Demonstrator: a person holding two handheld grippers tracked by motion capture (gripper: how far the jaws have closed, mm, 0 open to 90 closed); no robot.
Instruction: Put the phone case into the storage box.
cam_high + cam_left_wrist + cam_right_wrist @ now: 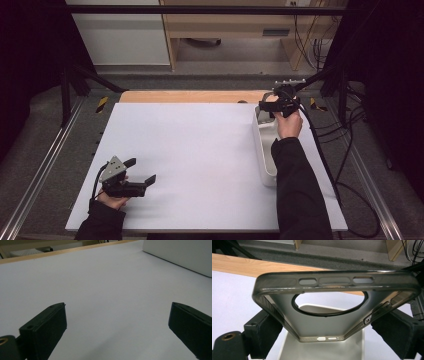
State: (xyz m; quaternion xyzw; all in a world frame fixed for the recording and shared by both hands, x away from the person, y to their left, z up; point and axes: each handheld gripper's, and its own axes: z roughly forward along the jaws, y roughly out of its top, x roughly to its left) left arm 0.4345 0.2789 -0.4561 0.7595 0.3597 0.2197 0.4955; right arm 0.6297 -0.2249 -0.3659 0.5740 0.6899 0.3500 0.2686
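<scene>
- My right gripper point(324, 337) is clamped on a clear phone case point(332, 307), held above the far end of the white tray point(265, 155).
- My left gripper point(140, 172) is spread, holding nothing, low over the white table point(190, 150).
- Beyond its wooden edge point(190, 96): grey floor point(225, 65), pale cabinet point(120, 35).

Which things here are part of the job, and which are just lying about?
In use:
- phone case, clamped in the right hand-held gripper
- white tray below it

Idle or background:
- left hand-held gripper, open
- white board
- wooden shelf
</scene>
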